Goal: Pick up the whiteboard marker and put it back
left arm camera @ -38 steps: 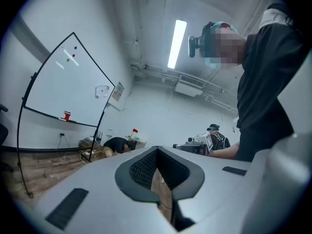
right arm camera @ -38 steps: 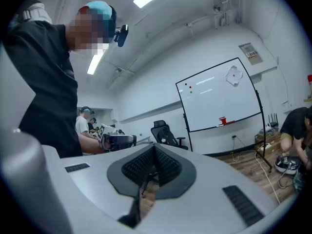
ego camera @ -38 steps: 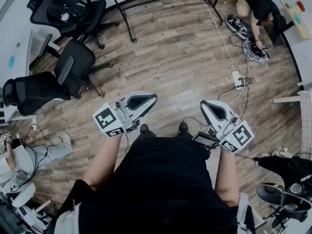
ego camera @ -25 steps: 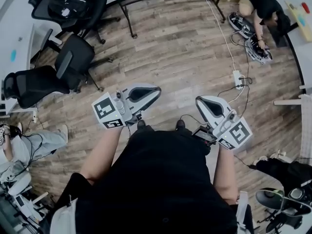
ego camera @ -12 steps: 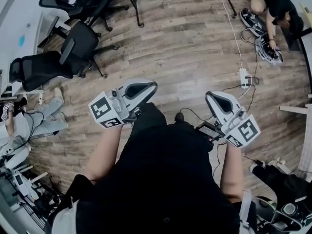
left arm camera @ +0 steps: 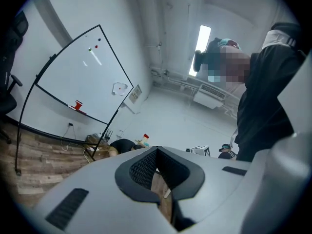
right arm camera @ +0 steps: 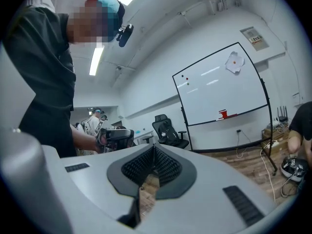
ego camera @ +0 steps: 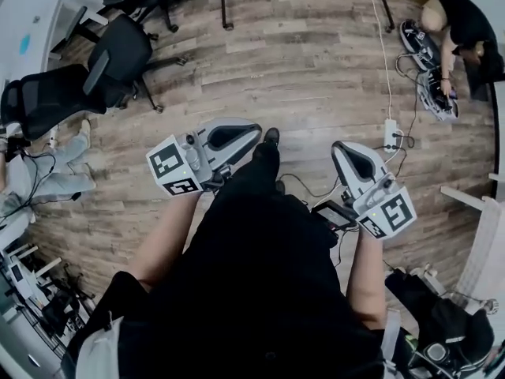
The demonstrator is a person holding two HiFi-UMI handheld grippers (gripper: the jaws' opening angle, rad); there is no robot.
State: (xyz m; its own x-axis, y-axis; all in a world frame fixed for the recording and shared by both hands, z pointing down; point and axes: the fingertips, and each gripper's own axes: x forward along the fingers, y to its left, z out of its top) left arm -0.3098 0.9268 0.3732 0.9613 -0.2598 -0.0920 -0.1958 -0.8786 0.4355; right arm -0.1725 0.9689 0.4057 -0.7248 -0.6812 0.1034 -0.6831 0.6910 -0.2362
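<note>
We hold left gripper [ego camera: 254, 131] and right gripper [ego camera: 338, 148] low over wood floor [ego camera: 308, 69], well apart, both aimed forward. Left gripper view: pads pressed together at tips, nothing between. Right gripper view: same, jaws closed, empty. Whiteboard [right arm camera: 219, 87] stands far ahead, black chair [right arm camera: 168, 130] beside it. Small red object [right arm camera: 223, 114] rests on whiteboard lower ledge, right of centre. Too small to confirm as whiteboard marker. Long axis and pointing direction: cannot tell.

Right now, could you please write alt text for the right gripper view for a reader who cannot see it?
The right tool, jaws shut and empty, points toward a whiteboard on a stand. A red item sits on its ledge; a black chair stands left of it.
</note>
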